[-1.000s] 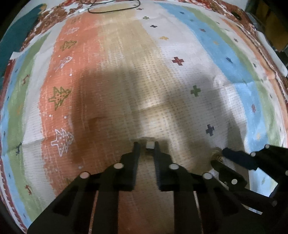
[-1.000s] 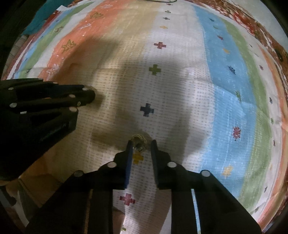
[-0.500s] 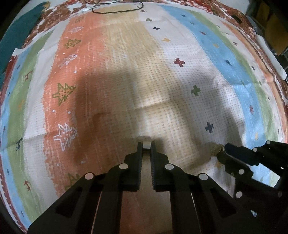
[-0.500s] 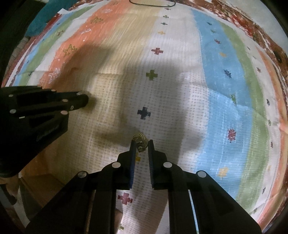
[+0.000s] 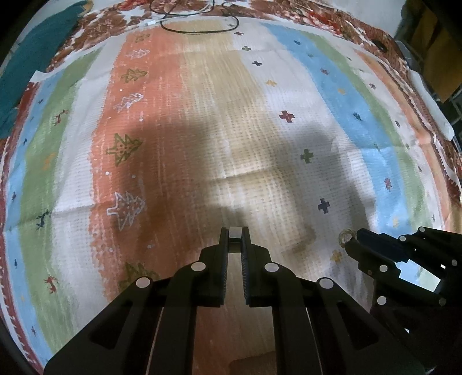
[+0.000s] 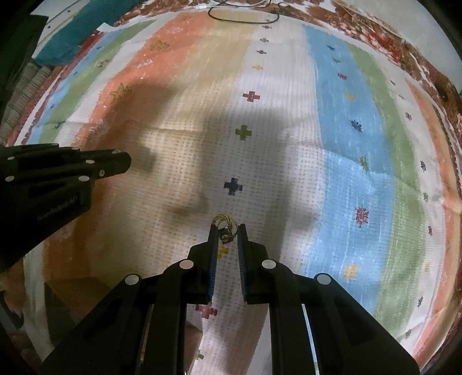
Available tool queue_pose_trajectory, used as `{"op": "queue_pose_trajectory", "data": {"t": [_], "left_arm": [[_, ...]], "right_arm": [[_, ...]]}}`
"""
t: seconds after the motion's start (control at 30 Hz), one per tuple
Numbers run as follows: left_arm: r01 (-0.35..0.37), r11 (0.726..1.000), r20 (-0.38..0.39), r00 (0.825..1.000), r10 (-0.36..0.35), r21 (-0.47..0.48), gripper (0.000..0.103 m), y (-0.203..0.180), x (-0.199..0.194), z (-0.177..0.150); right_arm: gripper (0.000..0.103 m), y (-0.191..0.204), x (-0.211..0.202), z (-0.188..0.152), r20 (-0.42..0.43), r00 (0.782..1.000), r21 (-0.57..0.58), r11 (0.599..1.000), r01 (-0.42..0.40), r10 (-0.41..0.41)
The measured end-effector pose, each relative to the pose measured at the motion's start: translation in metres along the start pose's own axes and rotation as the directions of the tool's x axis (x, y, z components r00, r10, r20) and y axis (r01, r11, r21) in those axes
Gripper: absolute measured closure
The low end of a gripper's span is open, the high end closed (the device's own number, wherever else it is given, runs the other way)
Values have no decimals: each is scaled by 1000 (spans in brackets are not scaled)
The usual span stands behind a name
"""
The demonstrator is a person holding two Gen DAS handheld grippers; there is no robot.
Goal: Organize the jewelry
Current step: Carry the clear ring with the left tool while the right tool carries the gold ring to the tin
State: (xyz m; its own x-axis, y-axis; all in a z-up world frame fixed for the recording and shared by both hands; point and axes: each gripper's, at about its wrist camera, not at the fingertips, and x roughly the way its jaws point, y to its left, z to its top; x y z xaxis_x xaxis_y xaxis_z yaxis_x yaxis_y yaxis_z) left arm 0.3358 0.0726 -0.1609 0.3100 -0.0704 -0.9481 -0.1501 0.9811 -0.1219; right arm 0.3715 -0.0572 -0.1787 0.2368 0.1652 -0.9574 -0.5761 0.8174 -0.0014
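My left gripper [image 5: 234, 234] is shut on a small pale silver-grey piece [image 5: 234, 233], pinched at its fingertips above the striped cloth. My right gripper [image 6: 227, 230] is shut on a coiled gold chain [image 6: 224, 224], whose loops stick out past the fingertips. In the left wrist view the right gripper [image 5: 352, 241] shows at lower right with the gold chain [image 5: 345, 237] at its tip. In the right wrist view the left gripper [image 6: 124, 163] reaches in from the left; the piece it holds is hidden there.
A striped cloth [image 5: 202, 115] with cross and tree motifs covers the surface. A black cable loop [image 5: 199, 27] lies at the far edge. A teal cloth [image 5: 34, 66] lies at the far left. A brown wooden piece [image 6: 75, 294] sits low at the left of the right wrist view.
Both grippers closed from slightly apart onto their pieces and lifted away from the cloth. The gold chain came up off the cloth with the right gripper.
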Motion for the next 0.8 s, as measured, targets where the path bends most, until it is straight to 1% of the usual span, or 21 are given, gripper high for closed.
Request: {"op": "queue_pose_trajectory", "data": {"t": [0.13,0.3,0.4,0.53,0.67,0.8], "left_arm": [[-3,1000,8,1000,3,-3,95,-3,-5,-2],[-17,1000,9,1000,17,-12,95,-3,-11,-13],[-43,999,18,999,43,2,95,-4,-21,-21],[-44,999,49,998,43,5,95,-4,-39,-29],[-32,999,89,996,31,11,95,-7,-62,-43],[-17,1000,124,992,15,13,95,-11,-81,-56]], "right_arm": [[89,1,-8,-2,5,1000,-2,1000,-2,2],[89,4,-19,-4,30,1000,4,1000,-5,5],[89,7,-28,-9,45,999,4,1000,-5,5],[89,13,-40,-16,65,998,1,1000,0,0],[89,21,-57,-24,95,995,-12,1000,-4,5],[89,22,-68,-30,120,993,-2,1000,-10,10]]}}
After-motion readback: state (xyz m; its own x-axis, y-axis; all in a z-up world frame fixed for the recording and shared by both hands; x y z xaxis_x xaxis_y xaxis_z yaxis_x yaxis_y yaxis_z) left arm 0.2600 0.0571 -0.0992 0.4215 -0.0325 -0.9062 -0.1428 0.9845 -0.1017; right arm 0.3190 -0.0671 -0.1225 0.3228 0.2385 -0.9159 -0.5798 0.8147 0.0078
